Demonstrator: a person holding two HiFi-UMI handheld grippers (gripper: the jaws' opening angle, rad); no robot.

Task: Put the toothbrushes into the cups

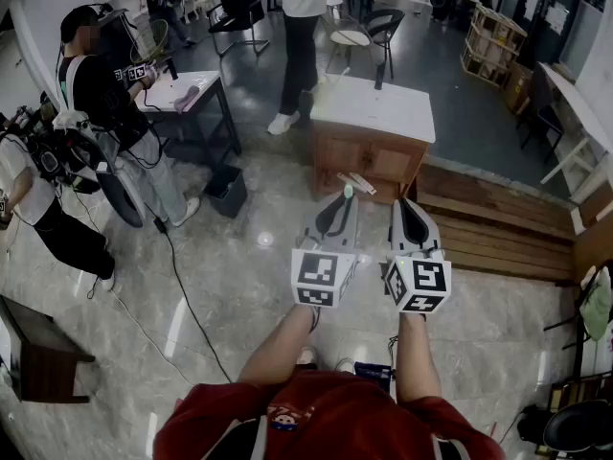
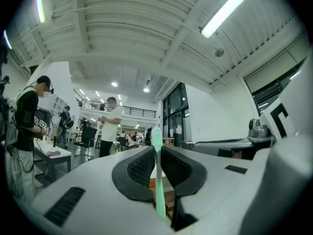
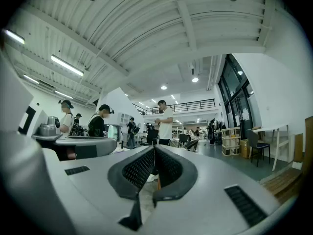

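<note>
My left gripper (image 1: 345, 201) is shut on a pale green toothbrush (image 1: 348, 192), whose head sticks out past the fingertips. In the left gripper view the toothbrush (image 2: 160, 195) stands upright, pinched between the black pads (image 2: 143, 168), with its head above them. My right gripper (image 1: 403, 205) is held beside the left one, level, with nothing in it. In the right gripper view its pads (image 3: 139, 168) meet and nothing lies between them. Ahead stands a wooden cabinet with a white top (image 1: 375, 111). I cannot make out any cup.
Small pale sticks (image 1: 356, 182) lie at the cabinet's front foot. Wooden steps (image 1: 498, 233) run along the right. A desk (image 1: 182, 92), a black bin (image 1: 227, 192), a floor cable (image 1: 182, 295) and people (image 1: 105, 94) are on the left; a person (image 1: 299, 36) stands behind the cabinet.
</note>
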